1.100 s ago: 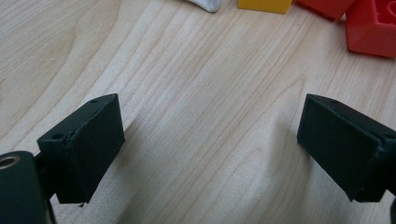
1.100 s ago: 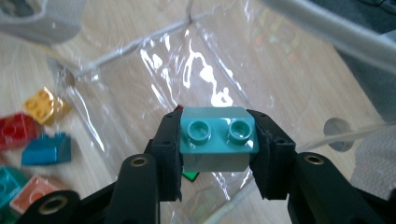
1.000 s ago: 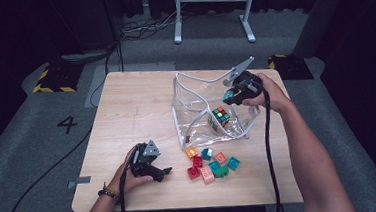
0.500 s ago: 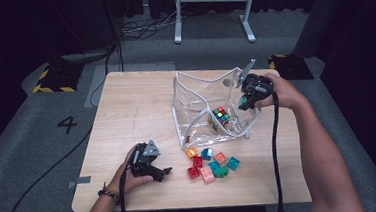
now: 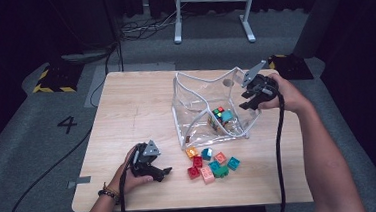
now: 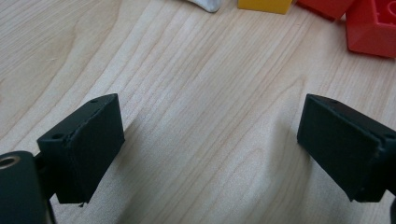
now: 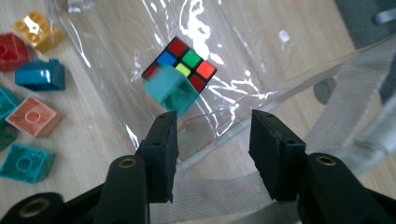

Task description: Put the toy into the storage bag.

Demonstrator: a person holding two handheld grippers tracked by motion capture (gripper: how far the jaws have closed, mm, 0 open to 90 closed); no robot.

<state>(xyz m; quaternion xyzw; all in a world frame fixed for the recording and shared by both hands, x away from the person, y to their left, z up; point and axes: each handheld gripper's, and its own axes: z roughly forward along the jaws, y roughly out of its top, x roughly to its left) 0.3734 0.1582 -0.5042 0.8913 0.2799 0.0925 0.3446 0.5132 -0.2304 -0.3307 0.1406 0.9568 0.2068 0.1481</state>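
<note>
A clear plastic bag [image 5: 200, 100] with white edging stands open on the wooden table [image 5: 126, 110]. Inside it lies a colour cube [image 5: 218, 115] [image 7: 191, 60] with a teal brick [image 5: 227, 116] [image 7: 170, 91] against it, blurred in the right gripper view. My right gripper [image 5: 246, 100] [image 7: 212, 121] hovers over the bag's right rim; its jaws have just been opening and nothing is between its pads. My left gripper [image 5: 165, 173] [image 6: 210, 144] rests low on the table at the front left, open over bare wood.
Several loose bricks [image 5: 210, 164] in red, teal, salmon, green and yellow lie in front of the bag. In the left gripper view a yellow brick [image 6: 264, 4] and a red brick [image 6: 371, 28] lie just ahead. The bag's webbing strap [image 7: 336, 116] runs under the right jaws.
My right gripper has shifted right, from above the bag to its right rim, and its jaws stand wider. A teal brick now shows by the cube. The left hand has kept still.
</note>
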